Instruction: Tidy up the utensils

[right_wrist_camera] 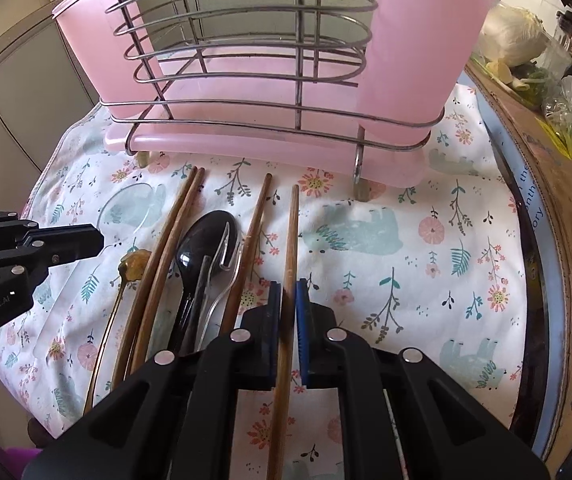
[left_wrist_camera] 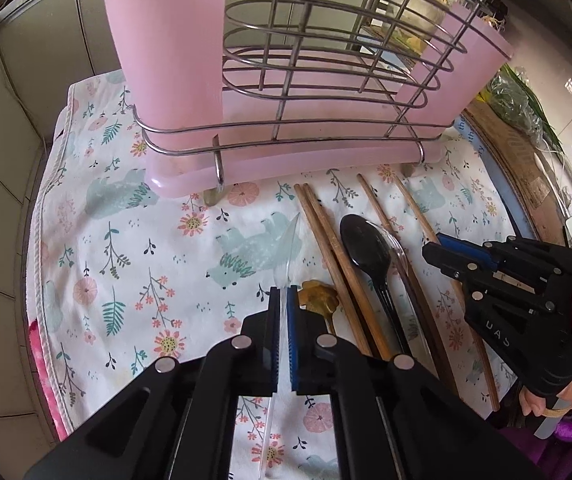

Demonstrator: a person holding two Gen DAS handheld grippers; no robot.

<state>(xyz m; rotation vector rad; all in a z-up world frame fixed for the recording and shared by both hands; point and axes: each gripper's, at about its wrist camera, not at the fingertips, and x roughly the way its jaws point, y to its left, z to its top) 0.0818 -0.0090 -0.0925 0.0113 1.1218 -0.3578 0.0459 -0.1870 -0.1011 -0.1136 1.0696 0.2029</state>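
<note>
Left wrist view: left gripper (left_wrist_camera: 283, 300) has its jaws nearly closed on a clear plastic spoon (left_wrist_camera: 290, 240) lying on the floral cloth (left_wrist_camera: 105, 240), apparently to lift it toward the pink wire caddy (left_wrist_camera: 286, 80) at the surface's far edge. Right wrist view: right gripper (right_wrist_camera: 288, 296) jaws straddle the rightmost chopstick (right_wrist_camera: 290, 248), slightly apart, seemingly about to clamp; black spoon (right_wrist_camera: 201, 244) lies beside it.

The utensil rack (right_wrist_camera: 245, 80) is standing at the frame's top on the cloth (right_wrist_camera: 426, 280); chopsticks (right_wrist_camera: 292, 240) and spoon (right_wrist_camera: 205, 236) are lying below it, centre-left.
</note>
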